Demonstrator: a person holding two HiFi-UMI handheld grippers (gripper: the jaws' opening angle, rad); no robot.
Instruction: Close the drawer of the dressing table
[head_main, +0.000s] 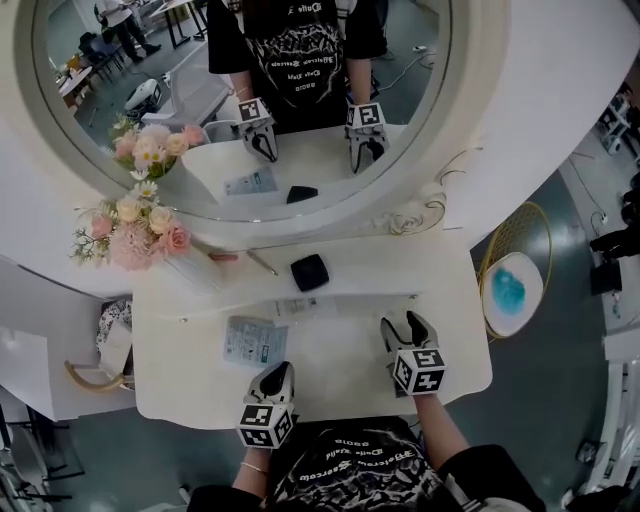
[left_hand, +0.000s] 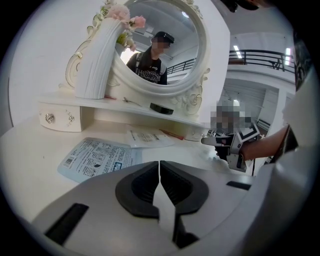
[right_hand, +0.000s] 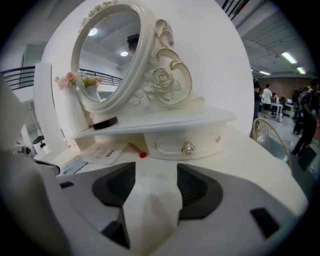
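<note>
The white dressing table (head_main: 350, 385) carries an oval mirror and a raised shelf (head_main: 400, 270). Under the shelf's right end is a small drawer (right_hand: 172, 142) with a crystal knob (right_hand: 188, 148); its front sits just below the shelf's edge. My right gripper (right_hand: 156, 175) points at this drawer from a short way off, open, with nothing between the jaws. In the head view the right gripper (head_main: 403, 323) hovers over the tabletop's right part. My left gripper (head_main: 279, 373) rests near the front edge, shut and empty (left_hand: 160, 167). A second drawer (left_hand: 60, 118) sits under the shelf's left end.
A blue-printed sachet (head_main: 254, 341) and a white sachet (head_main: 300, 306) lie on the tabletop. A red-tipped stick (right_hand: 136, 150) lies left of the right drawer. A black compact (head_main: 309, 272) and a vase of flowers (head_main: 135, 232) stand on the shelf. A gold chair (head_main: 515, 285) is at the right.
</note>
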